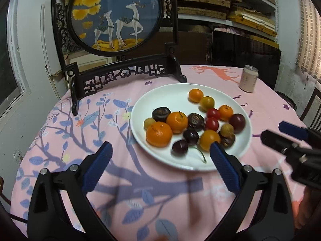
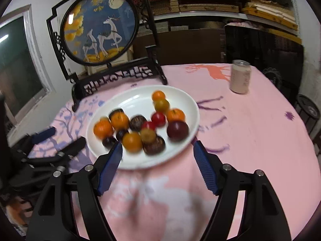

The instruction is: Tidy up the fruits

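A white plate [image 1: 160,92] [image 2: 130,98] on the pink tablecloth holds several small fruits: mandarins [image 1: 159,134], red cherry tomatoes [image 1: 212,123], dark cherries [image 1: 180,147] and brown wrinkled fruits [image 1: 196,121]. My left gripper [image 1: 160,145] is open at the plate's near left rim, nothing between its blue pads [image 1: 98,166]. My right gripper [image 2: 158,143] is open over the plate's near edge, also holding nothing; the fruits in its view are blurred. Each gripper shows in the other's view, the right gripper [image 1: 280,140] at the right and the left gripper [image 2: 60,140] at the left.
A pale drink can [image 1: 248,78] [image 2: 240,76] stands at the back right of the round table. A dark carved stand with a round deer picture [image 1: 118,20] [image 2: 100,26] stands behind the plate. Shelves fill the back wall, and a chair [image 1: 311,106] is at the right.
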